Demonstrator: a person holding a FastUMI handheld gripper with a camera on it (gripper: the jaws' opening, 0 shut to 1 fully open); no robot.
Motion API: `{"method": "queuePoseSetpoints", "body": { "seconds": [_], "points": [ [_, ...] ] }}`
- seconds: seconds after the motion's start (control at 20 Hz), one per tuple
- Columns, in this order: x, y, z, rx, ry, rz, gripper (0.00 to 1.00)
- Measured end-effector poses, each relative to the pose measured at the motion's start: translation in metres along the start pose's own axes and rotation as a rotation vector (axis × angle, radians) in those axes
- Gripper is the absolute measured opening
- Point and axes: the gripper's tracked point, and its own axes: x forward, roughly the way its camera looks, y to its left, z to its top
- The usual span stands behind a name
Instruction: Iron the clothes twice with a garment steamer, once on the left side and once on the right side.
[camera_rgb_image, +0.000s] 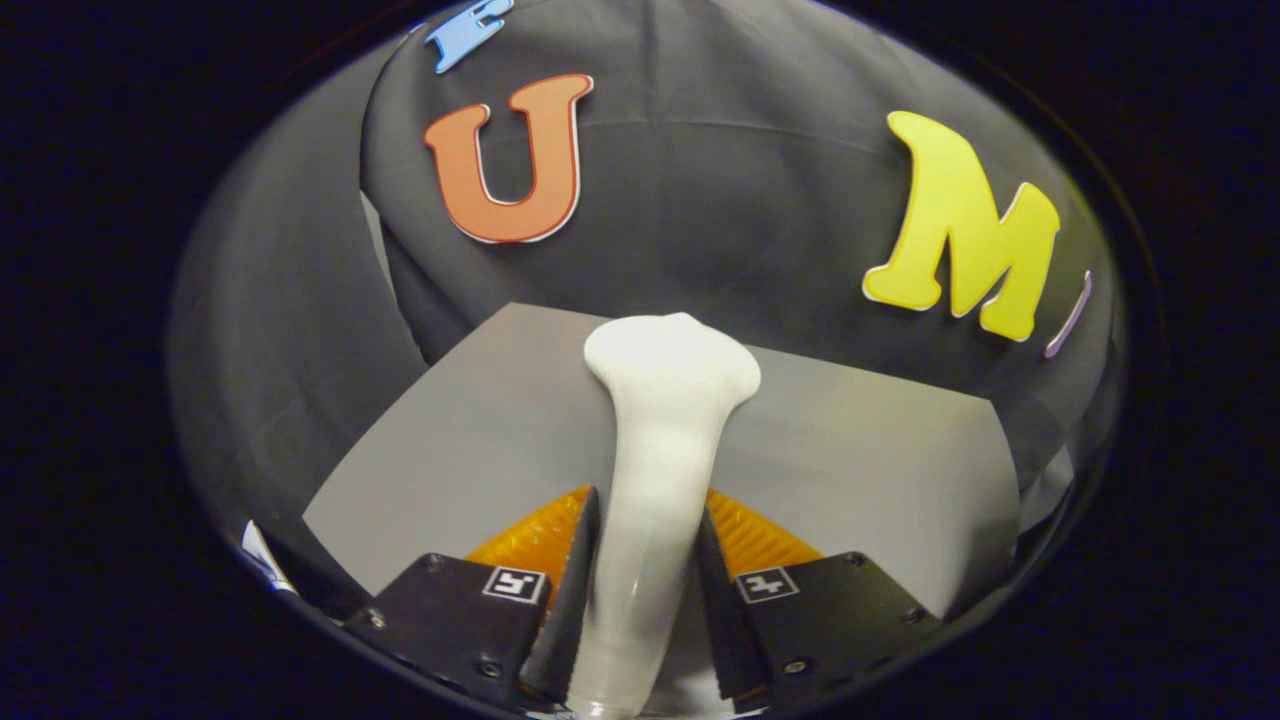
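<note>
A white garment steamer (660, 430) stands up between my two fingers, its slim handle clamped by both and its wide flat head rising just beyond them. My gripper (645, 555) is shut on that handle. Below and behind the steamer head lies a flat grey surface (860, 460). I cannot tell whether this is the garment or a table top. It looks smooth and unwrinkled.
The booth's black cloth wall (720, 180) hangs close behind the grey surface and curves round on both sides. A small white scrap (262, 560) shows at the near left beside the left finger.
</note>
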Motion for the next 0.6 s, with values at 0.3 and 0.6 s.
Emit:
{"method": "queuePoseSetpoints", "body": {
  "seconds": [0.3,0.6],
  "points": [
    [-0.008,0.012,0.001,0.056,0.009,0.097,0.41],
    [-0.048,0.018,0.023,0.061,-0.095,0.188,0.35]
  ]
}}
